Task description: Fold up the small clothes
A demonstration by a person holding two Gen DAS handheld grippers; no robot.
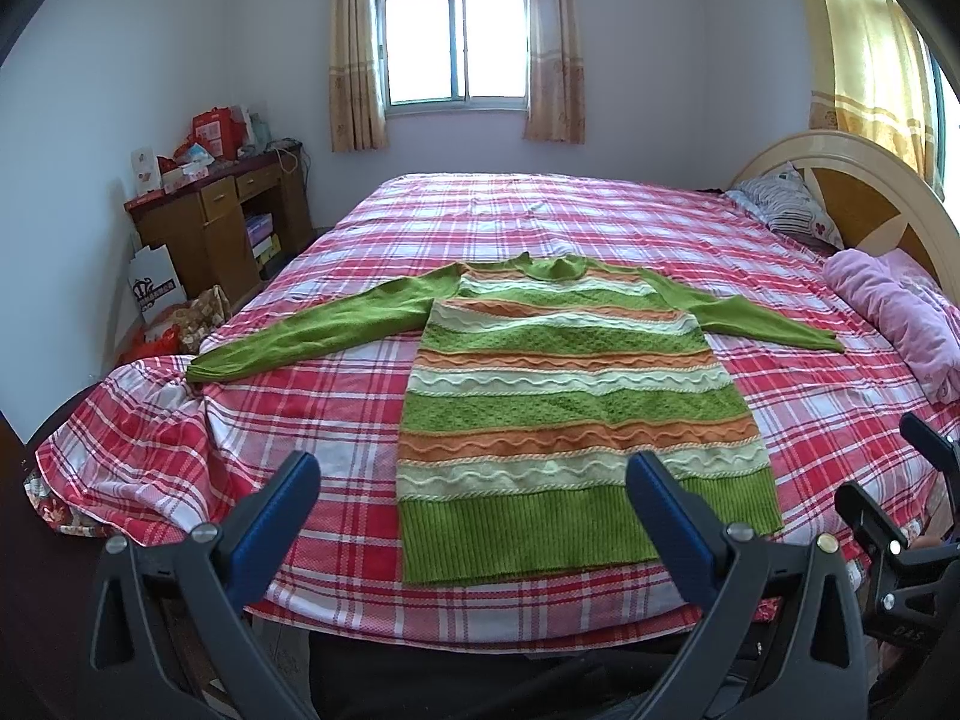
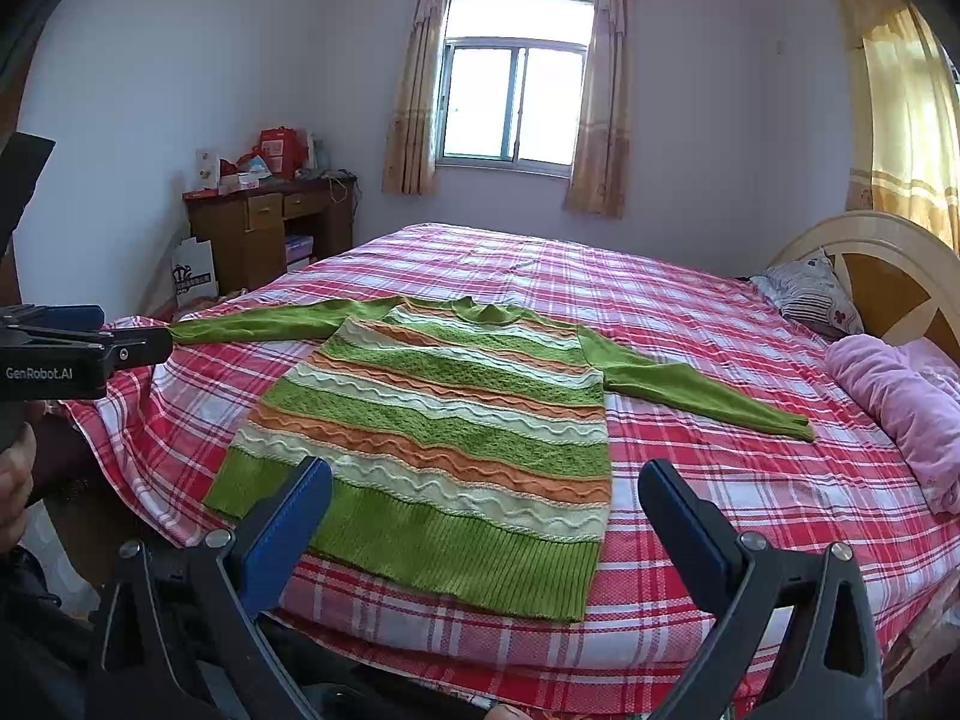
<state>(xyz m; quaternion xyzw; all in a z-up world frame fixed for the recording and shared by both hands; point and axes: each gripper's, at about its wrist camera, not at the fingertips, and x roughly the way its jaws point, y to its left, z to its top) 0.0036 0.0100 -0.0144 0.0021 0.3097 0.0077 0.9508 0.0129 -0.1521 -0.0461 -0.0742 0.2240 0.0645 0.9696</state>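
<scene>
Sweater (image 1: 570, 384) of ribbed, wavy-striped knit lies flat on plaid bedsheet (image 1: 600, 222).

— What are those tools the person is carrying?

— Two alike. The left gripper (image 1: 474, 483) has two dark grey plastic arms, triangular with cut-out windows, and each ends in a blue, flat-faced finger (image 1: 282, 510). A round silver screw sits at each pivot, at about seven and five o'clock in its own camera's view.

— And the other?

— The right gripper (image 2: 486, 495) is the same build: blue fingers (image 2: 288, 525), grey arms, silver screws. From its camera, the left tool's black body at nine o'clock carries white lettering, "GenRobot.AI".

— Anything of the person?

— Only a hand (image 2: 15, 480) at the eight o'clock edge, partly cut off.
</scene>
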